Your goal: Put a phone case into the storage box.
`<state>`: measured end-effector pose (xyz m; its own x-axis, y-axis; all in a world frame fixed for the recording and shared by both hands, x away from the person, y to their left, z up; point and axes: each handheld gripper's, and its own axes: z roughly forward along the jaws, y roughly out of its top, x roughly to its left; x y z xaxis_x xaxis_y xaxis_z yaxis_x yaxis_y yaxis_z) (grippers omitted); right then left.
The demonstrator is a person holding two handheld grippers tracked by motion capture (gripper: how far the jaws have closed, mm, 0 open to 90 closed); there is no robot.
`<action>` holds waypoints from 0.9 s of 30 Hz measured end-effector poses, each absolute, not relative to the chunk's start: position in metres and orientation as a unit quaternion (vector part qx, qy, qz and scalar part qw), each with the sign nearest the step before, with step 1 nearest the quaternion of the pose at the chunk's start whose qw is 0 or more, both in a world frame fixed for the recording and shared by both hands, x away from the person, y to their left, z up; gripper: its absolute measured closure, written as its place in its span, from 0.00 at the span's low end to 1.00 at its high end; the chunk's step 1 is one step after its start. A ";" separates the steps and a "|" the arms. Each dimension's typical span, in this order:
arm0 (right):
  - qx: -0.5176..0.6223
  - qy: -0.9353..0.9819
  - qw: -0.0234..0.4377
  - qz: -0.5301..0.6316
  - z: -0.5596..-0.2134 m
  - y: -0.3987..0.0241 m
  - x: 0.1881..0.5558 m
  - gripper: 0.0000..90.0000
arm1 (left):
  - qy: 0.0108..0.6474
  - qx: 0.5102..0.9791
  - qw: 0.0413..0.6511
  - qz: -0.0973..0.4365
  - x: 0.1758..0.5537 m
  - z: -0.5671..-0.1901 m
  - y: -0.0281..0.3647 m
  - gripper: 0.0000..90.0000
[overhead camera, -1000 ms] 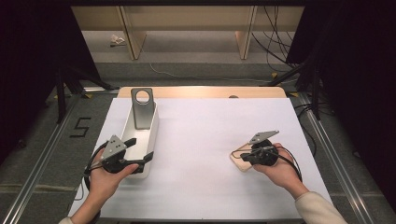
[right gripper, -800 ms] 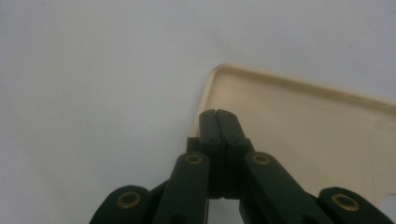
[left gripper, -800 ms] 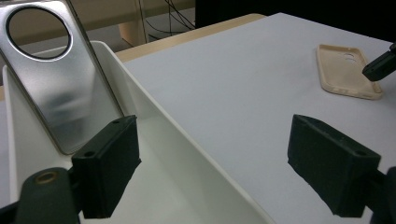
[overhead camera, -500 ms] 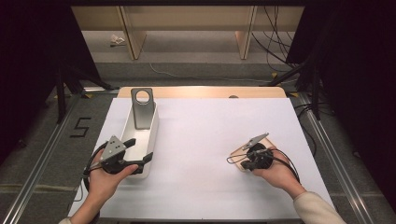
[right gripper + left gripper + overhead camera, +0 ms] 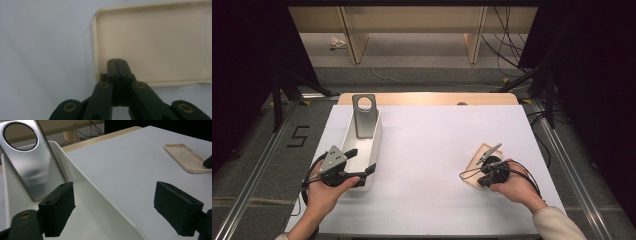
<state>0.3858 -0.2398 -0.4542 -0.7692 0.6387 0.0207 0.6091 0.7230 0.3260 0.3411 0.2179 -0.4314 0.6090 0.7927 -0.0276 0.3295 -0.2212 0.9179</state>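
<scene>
Grey carpet floor (image 5: 422, 80), wooden shelving (image 5: 412, 20), dark surroundings

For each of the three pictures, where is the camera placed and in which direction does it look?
High view: above the person's side, looking forward and down at the table; both hands show.
Left gripper view: rides the left gripper, jaws open astride the wall of the white bin.
Right gripper view: rides the right gripper, jaws shut over the beige phone case.
Shared: the case also lies in the high and left gripper views.
</scene>
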 end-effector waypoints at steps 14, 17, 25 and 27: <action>0.344 0.928 0.040 0.135 -0.451 -0.261 0.382 1.00 | 0.374 0.747 0.498 0.232 0.341 -0.432 0.218 0.18; 0.346 0.928 0.040 0.132 -0.451 -0.265 0.382 1.00 | 0.374 0.747 0.498 0.232 0.341 -0.431 0.217 0.18; 0.343 0.931 0.047 0.118 -0.450 -0.275 0.382 1.00 | 0.374 0.747 0.500 0.230 0.341 -0.432 0.217 0.18; 0.344 0.931 0.046 0.114 -0.449 -0.277 0.382 1.00 | 0.374 0.747 0.500 0.230 0.342 -0.432 0.217 0.18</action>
<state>0.3823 -0.2775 -0.4494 -0.7597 0.6502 -0.0077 0.6292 0.7380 0.2437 0.3415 0.2168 -0.4319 0.6144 0.7884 -0.0304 0.3285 -0.2206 0.9184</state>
